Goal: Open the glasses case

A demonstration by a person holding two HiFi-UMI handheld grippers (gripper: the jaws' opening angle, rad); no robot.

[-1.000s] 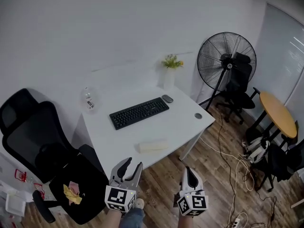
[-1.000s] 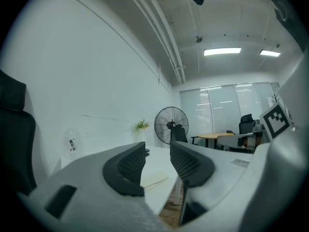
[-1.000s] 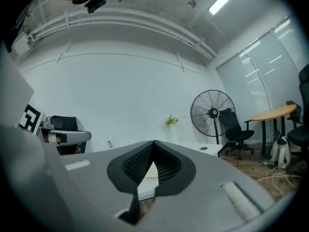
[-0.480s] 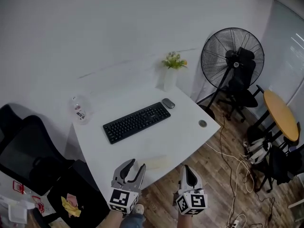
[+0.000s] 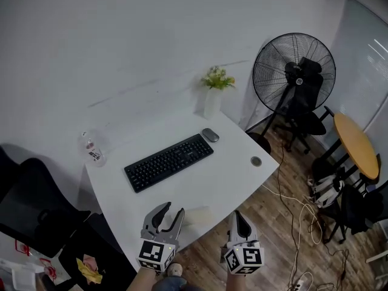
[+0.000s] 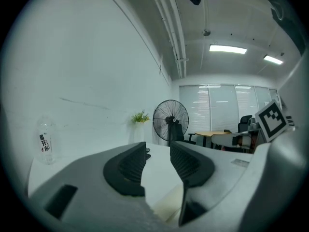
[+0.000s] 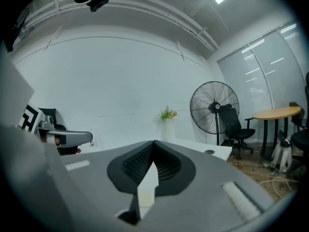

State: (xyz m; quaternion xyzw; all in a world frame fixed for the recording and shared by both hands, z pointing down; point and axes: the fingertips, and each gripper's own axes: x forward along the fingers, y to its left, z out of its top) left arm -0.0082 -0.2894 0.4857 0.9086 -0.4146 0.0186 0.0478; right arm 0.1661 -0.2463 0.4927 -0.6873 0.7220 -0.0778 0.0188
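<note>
The left hand-held gripper [image 5: 171, 211] stands with jaws apart and empty, the right hand-held gripper [image 5: 237, 216] has its jaws closed tip to tip on nothing, and the pale glasses case [image 5: 197, 216] lies between them, just ahead, by the near edge of the worktop [image 5: 233, 162]. A careless nudge could slide the light case off that edge; clamping lid and base together would probably keep it shut.

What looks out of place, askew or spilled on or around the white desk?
Nothing on the white desk stands out: the black keyboard and pale oblong glasses case lie flat, nothing spilled. Off it, loose cables sprawl across the wooden floor at right, and a crumpled yellow cloth lies on the black chair seat.
</note>
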